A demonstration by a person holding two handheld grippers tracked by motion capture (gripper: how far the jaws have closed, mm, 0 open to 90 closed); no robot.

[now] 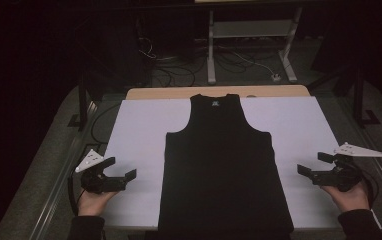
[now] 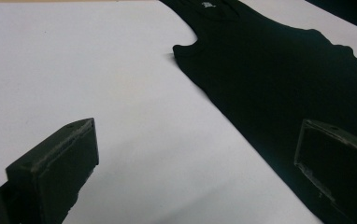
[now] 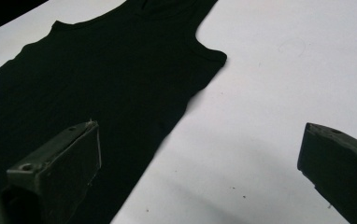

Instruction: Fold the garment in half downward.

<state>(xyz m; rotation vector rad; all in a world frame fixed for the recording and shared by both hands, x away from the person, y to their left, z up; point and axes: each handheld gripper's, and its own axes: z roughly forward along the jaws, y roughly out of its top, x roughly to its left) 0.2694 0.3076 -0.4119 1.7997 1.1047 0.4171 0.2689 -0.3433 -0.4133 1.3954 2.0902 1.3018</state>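
The left gripper (image 1: 121,169), its black jaws spread wide and holding nothing, hovers over the white table covering (image 1: 134,135) just beside the left edge of a black sleeveless fabric tank top (image 1: 224,165). That top lies flat at the table's centre, neckline away from the person. The right gripper (image 1: 313,164), likewise released and empty, hangs near its right edge.
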